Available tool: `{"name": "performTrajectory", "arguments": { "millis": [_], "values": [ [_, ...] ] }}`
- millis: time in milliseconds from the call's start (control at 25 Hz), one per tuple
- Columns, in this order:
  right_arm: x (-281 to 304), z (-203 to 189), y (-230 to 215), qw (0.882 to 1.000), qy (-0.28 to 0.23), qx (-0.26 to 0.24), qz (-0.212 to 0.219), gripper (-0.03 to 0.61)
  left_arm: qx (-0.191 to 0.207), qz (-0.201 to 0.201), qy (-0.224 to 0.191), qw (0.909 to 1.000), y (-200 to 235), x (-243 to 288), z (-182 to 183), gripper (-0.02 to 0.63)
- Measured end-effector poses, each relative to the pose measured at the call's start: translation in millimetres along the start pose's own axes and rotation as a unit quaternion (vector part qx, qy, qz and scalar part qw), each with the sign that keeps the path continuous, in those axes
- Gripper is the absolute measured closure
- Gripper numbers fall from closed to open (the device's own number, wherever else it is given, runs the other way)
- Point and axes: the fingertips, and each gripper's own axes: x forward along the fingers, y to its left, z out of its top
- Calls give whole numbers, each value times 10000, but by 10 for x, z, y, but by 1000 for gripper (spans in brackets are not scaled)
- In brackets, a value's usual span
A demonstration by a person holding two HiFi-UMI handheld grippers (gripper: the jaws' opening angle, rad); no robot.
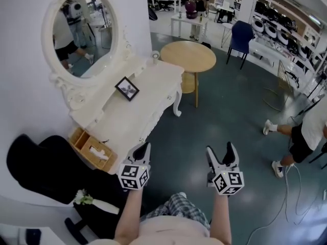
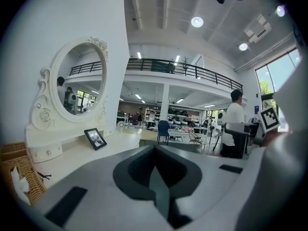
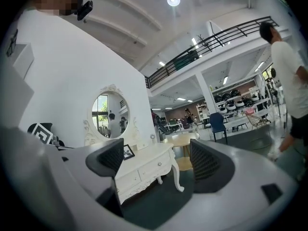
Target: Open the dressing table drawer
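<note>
The white dressing table (image 1: 148, 93) stands along the left wall under an oval mirror (image 1: 84, 32). In the right gripper view its two drawer fronts (image 3: 151, 167) with small knobs face me, some way off. My right gripper (image 1: 220, 153) hangs over the floor to the right of the table. Its jaws stand wide open with nothing between them (image 3: 154, 159). My left gripper (image 1: 143, 152) hovers near the table's near front corner. Its jaws are together and hold nothing (image 2: 156, 153). Neither gripper touches the table.
A picture frame (image 1: 127, 88) and a wicker tissue basket (image 1: 89, 149) sit on the tabletop. A black chair (image 1: 36, 167) stands at the left and a round wooden table (image 1: 188, 56) beyond the dresser. A person (image 1: 301, 137) stands at the right, with cables on the floor.
</note>
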Motion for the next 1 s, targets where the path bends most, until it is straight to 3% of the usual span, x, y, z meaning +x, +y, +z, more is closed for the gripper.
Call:
{"name": "performTrajectory", "arguments": {
  "millis": [520,800,1000],
  "values": [
    [876,-86,-101,9993,140,-28,338,155,-100,305,-30,9995,461,557,71,586],
    [2175,-89,-215,9967,97,-118,803,155,-218,955,-240,9949,1195,1191,239,586],
    [3435,-3,-176,9881,199,-85,1521,155,-390,1659,-394,9846,1792,1812,511,586]
  ]
}}
